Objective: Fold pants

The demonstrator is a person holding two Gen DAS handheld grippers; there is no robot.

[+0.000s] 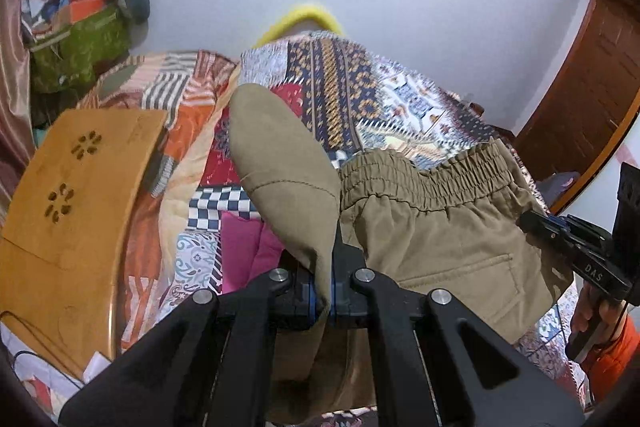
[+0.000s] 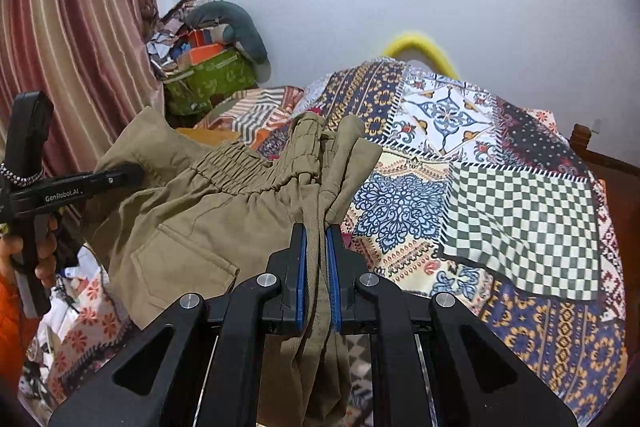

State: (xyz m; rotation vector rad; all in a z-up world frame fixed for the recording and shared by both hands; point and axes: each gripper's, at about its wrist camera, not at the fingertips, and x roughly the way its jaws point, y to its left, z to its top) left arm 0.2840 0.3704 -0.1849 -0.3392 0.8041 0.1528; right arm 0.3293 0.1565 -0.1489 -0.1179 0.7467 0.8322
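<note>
Khaki pants (image 1: 440, 227) with an elastic waistband (image 1: 424, 179) and a back pocket hang in the air above a patchwork bedspread (image 1: 340, 83). My left gripper (image 1: 333, 255) is shut on a fold of the pants fabric at one waist end. My right gripper (image 2: 317, 239) is shut on bunched pants fabric (image 2: 192, 227) at the other waist end. The right gripper also shows in the left wrist view (image 1: 532, 223), pinching the pants' right edge. The left gripper shows in the right wrist view (image 2: 136, 173), pinching the left edge. The legs hang below, out of sight.
A wooden lap table (image 1: 72, 179) lies on the bed at left. A green bag (image 2: 208, 79) with piled clutter stands by the wall, beside a striped curtain (image 2: 72, 47). A yellow cushion (image 2: 420, 47) sits at the bed's far edge. A wooden door (image 1: 580, 87) is at right.
</note>
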